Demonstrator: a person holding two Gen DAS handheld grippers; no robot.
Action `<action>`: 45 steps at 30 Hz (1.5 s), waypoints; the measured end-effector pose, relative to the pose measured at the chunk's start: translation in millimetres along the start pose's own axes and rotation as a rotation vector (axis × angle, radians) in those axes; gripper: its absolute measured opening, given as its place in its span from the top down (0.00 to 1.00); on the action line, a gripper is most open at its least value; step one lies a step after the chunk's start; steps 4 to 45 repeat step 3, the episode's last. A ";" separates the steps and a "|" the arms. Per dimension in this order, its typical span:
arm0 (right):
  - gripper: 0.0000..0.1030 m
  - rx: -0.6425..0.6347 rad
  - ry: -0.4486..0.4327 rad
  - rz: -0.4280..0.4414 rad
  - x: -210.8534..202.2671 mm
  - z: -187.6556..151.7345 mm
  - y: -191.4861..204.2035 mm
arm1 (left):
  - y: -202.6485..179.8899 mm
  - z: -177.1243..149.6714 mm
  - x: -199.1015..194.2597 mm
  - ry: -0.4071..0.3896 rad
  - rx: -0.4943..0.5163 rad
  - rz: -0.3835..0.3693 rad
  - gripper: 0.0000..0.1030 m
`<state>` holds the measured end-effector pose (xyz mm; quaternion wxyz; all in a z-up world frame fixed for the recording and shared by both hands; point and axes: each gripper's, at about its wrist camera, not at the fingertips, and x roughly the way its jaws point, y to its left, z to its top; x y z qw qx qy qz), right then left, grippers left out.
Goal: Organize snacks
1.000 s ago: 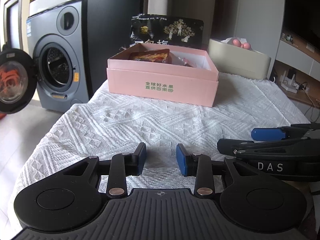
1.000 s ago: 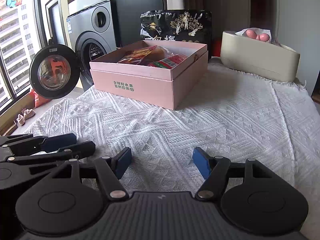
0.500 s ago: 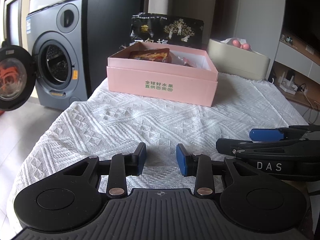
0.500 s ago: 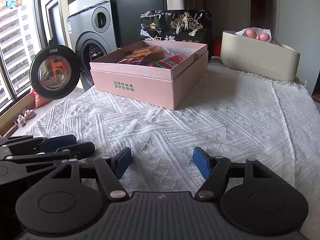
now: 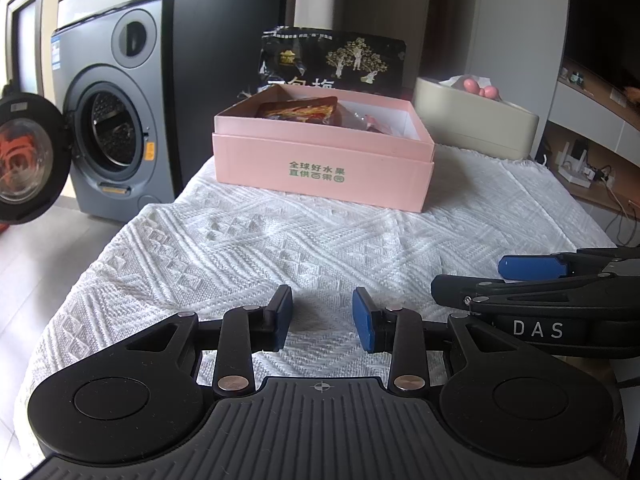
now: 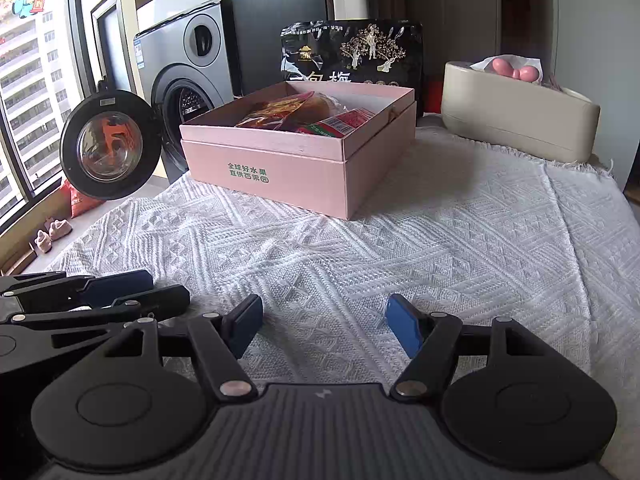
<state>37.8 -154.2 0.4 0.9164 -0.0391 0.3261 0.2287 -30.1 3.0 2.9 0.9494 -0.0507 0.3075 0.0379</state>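
A pink box (image 5: 320, 170) (image 6: 296, 176) stands open at the far end of the white cloth (image 5: 280, 248) (image 6: 440, 248). Inside it lie red and orange snack packets (image 5: 298, 110) (image 6: 304, 116). A large black snack bag (image 5: 332, 60) (image 6: 354, 50) stands upright behind the box. My left gripper (image 5: 322, 318) hovers low over the near cloth, open with a narrow gap and nothing in it. My right gripper (image 6: 324, 330) sits beside it on the right, open wider and holding nothing. Each shows at the edge of the other's view.
A beige tub (image 5: 472, 124) (image 6: 516, 112) with pink items and tissue stands at the back right. A grey washing machine (image 5: 112, 132) (image 6: 188, 92) with its round door (image 6: 106, 146) swung open is off the table's left. Shelves with cables (image 5: 580, 168) are at the right.
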 end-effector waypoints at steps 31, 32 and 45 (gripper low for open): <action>0.32 0.000 0.000 0.000 0.0 0.0 0.0 | -0.1 0.0 0.0 -0.001 0.000 -0.003 0.64; 0.32 0.000 0.000 0.000 0.0 0.0 0.0 | -0.1 0.0 0.0 -0.001 0.000 -0.003 0.64; 0.32 0.000 0.000 0.000 0.0 0.0 0.0 | -0.1 0.0 0.0 -0.001 0.000 -0.003 0.64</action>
